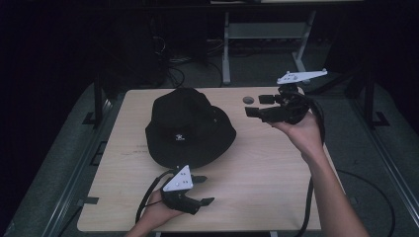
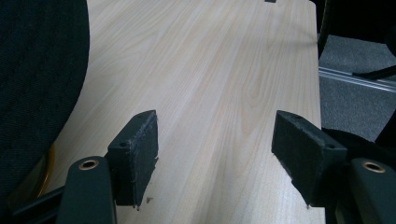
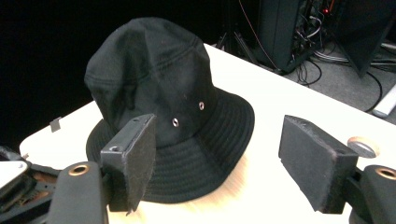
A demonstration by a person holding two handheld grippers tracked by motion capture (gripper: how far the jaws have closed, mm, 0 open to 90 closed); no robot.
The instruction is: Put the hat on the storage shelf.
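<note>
A black bucket hat (image 1: 188, 127) with a small white logo sits brim-down on the left half of the wooden table (image 1: 267, 168). My left gripper (image 1: 203, 189) rests low near the front edge, just in front of the brim, open with nothing between its jaws. In the left gripper view the hat (image 2: 37, 74) lies to the left of the open gripper (image 2: 215, 158). My right gripper (image 1: 257, 105) is held above the table's back right, open and pointed left at the hat. The right gripper view has the hat (image 3: 159, 93) and its two metal eyelets beyond the open gripper (image 3: 217, 163).
A round grey cable grommet (image 1: 248, 100) is set in the table near the back edge; the right gripper view shows this grommet (image 3: 363, 146) too. Cables and a desk frame (image 1: 227, 44) stand on the floor behind. Bare tabletop lies right of the hat.
</note>
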